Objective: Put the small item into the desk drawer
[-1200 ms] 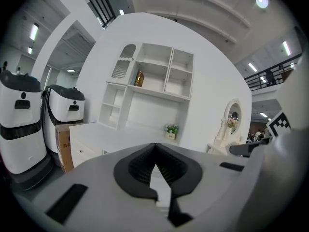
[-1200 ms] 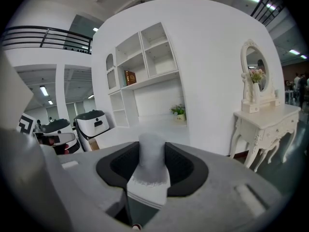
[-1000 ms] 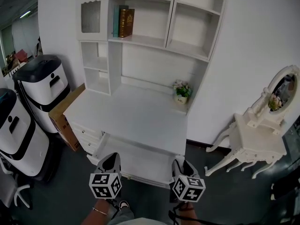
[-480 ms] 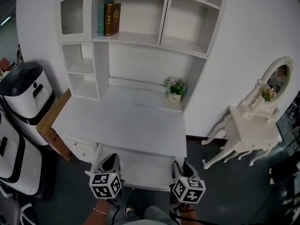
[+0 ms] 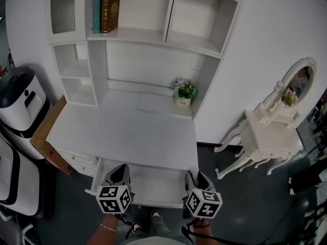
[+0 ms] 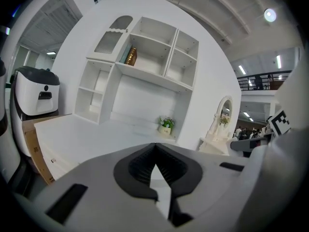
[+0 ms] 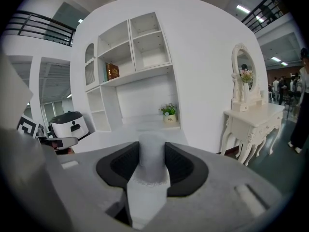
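- The left gripper (image 5: pixel 119 173) is held over the near left corner of the desk drawer (image 5: pixel 153 184). In the left gripper view its jaws (image 6: pixel 154 148) are pressed together at the tips, with nothing between them.
- The right gripper (image 5: pixel 197 176) is held over the near right corner of the same drawer. In the right gripper view its jaws (image 7: pixel 152 141) are spread wide and pinch the small item (image 7: pixel 152 161), a pale upright cylinder, on both sides.
- The small item is therefore located in the right gripper, above the drawer's right end. It cannot be made out in the head view.
- The drawer is pulled out toward the near side from under the near edge of the desk top (image 5: pixel 122 131). Its white floor is exposed between the two grippers.
- The desk top is bounded at the far side by the hutch (image 5: pixel 153 40) and at the right by a straight edge. Most of its surface is bare.
- A flower pot (image 5: pixel 183 93) is placed at the far right of the desk top, well apart from both grippers.
- Books (image 5: pixel 106 13) are stood on a hutch shelf at the far left.
- To the right, a strip of dark floor (image 5: pixel 214 157) separates the desk from a dressing table (image 5: pixel 268 139).
- To the left, a cardboard box (image 5: pixel 46 144) lies against the desk's side, with a white appliance (image 5: pixel 20 98) just beyond it.
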A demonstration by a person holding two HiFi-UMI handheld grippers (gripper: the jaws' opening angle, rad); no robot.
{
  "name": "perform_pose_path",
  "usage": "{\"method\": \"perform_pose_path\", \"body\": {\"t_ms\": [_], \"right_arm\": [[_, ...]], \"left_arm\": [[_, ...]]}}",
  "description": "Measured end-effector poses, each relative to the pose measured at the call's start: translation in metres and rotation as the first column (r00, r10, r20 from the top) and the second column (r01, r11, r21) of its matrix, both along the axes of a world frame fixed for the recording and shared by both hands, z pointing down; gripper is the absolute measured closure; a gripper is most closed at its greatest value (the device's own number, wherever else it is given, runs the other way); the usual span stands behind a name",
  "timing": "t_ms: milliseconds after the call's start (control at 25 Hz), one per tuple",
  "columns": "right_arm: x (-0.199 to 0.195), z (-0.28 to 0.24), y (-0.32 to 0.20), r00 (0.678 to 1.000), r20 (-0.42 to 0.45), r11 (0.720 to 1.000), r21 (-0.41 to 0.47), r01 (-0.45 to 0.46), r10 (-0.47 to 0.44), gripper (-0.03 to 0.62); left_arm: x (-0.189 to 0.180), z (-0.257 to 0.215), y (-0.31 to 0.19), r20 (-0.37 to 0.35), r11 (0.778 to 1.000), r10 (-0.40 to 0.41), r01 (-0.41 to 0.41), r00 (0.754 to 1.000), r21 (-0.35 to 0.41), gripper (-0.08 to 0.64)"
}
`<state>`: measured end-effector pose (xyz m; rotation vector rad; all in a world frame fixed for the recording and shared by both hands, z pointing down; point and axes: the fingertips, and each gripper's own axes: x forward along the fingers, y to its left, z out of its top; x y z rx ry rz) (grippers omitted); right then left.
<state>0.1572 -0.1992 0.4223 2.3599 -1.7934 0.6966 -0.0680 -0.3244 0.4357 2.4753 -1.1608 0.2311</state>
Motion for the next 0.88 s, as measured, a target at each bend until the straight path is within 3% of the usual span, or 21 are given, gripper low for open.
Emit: {"method": "perform_pose_path", "body": {"t_ms": [520, 880], "right_arm": [[0.021, 0.02, -0.009, 1.0, 0.021, 0.999, -0.042, -0.011, 0.012, 0.426], [0.004, 0.075, 0.005, 0.996, 0.093, 0.991, -0.133, 0.004, 0.009, 0.426]], "left_arm": [[0.02, 0.02, -0.011, 0.024, 0.999, 0.01, -0.009, 1.0, -0.039, 0.563], [0.009, 0.074, 0.009, 0.101, 0.991, 0.033, -0.019, 0.994, -0.135, 0.563]]}}
